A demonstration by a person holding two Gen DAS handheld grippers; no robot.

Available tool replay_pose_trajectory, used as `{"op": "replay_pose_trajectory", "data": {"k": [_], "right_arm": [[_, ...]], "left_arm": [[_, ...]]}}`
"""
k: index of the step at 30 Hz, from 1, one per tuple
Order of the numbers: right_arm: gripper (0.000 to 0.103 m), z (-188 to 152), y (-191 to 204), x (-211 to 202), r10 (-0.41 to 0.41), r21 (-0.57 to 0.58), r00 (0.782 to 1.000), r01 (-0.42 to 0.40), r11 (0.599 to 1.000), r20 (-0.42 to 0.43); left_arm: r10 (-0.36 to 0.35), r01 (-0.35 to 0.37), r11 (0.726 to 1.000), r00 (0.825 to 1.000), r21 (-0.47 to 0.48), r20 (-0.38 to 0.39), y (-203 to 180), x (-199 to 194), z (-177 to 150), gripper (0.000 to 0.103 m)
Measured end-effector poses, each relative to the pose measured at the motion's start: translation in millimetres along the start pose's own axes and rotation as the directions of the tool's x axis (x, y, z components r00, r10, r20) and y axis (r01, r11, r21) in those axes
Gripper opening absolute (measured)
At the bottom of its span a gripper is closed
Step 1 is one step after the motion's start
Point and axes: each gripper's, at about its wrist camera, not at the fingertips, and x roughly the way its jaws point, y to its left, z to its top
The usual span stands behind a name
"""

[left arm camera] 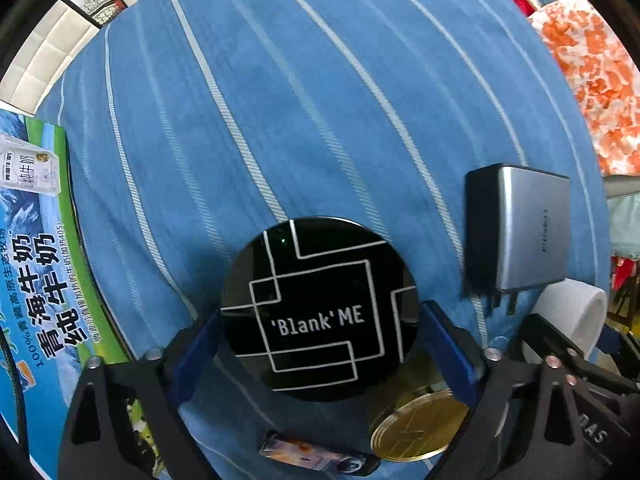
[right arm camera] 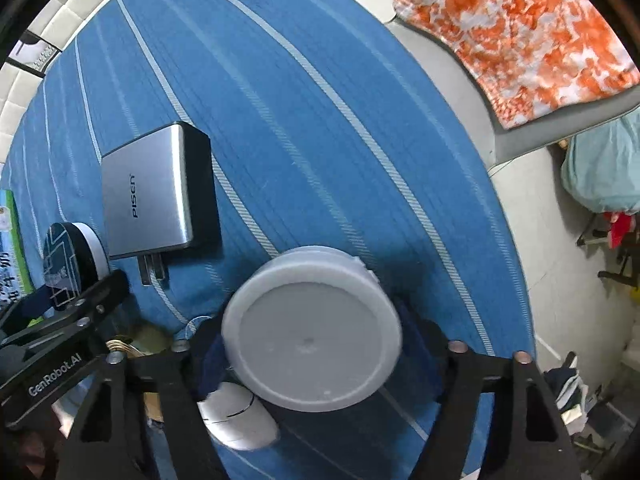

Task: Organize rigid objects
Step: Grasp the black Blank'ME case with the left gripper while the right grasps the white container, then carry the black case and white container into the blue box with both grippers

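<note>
My left gripper point(left arm camera: 320, 332) is shut on a round black compact point(left arm camera: 320, 308) marked 'Blank'ME and holds it above the blue striped bedspread point(left arm camera: 280, 100). My right gripper point(right arm camera: 312, 344) is shut on a white round jar point(right arm camera: 312, 332), also held above the bedspread. The jar shows at the right edge of the left wrist view point(left arm camera: 572, 316). The compact shows at the left of the right wrist view point(right arm camera: 68, 260). A silver PISEN charger point(right arm camera: 148, 196) lies flat between them, prongs toward me; it also shows in the left wrist view point(left arm camera: 520, 232).
A gold round tin point(left arm camera: 416, 428) and a small printed case point(left arm camera: 316, 454) lie under the left gripper. A white mouse point(right arm camera: 240, 420) lies under the right gripper. A milk carton box point(left arm camera: 36, 260) stands at the left. An orange patterned cloth point(right arm camera: 520, 28) lies far right.
</note>
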Motion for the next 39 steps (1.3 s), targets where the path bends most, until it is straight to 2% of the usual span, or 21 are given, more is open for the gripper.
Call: {"op": "replay_pose_trajectory", "data": {"k": [3,8,12,16,17,21,29,35,39], "right_arm": [[0.07,0,0,-1,-0.001,0.02,1.0,0.001,1.0,-0.008],[0.07,0,-2,0,-0.003,0.011,1.0,0.003,1.0,0.001],[0.07,-13,4,-7,-0.009,-0.018,1.0,0.009,1.0,0.017],[0.07,-27,8,-23,-0.005,-0.046,0.999,0.007,0.999,0.053],[0.07,-30,8,-28,-0.002,-0.049,0.998,0.005,0.999,0.062],[0.07,-39,13,-55,0.02,-0.075,0.993,-0.011,0.997,0.117],[0.07,-55,50,-129,0.09,-0.174,0.967,-0.049,0.983,0.236],[0.07,-78,104,-183,0.167,-0.287,0.94,-0.079,0.955,0.298],[0.07,-94,146,-205,0.207,-0.358,0.927,-0.087,0.93,0.313]], "left_arm": [[-0.002,0.002,1.0,1.0,0.013,0.024,-5,-8,-3,0.073],[0.004,-0.004,1.0,0.999,-0.001,0.038,0,-12,-13,0.073],[0.021,-0.021,1.0,0.997,-0.012,0.068,8,-18,-27,0.072],[0.033,-0.028,0.999,0.991,-0.038,0.13,9,-36,-45,0.072],[0.035,-0.029,0.999,0.989,-0.043,0.144,2,-42,-40,0.072],[0.019,-0.009,0.999,0.981,-0.051,0.194,-3,-63,-52,0.072],[-0.015,0.031,0.999,0.942,-0.043,0.334,0,-126,-84,0.072],[-0.012,0.055,0.994,0.911,-0.093,0.412,42,-162,-114,0.072],[0.02,0.057,0.986,0.893,-0.156,0.45,84,-185,-140,0.072]]}}
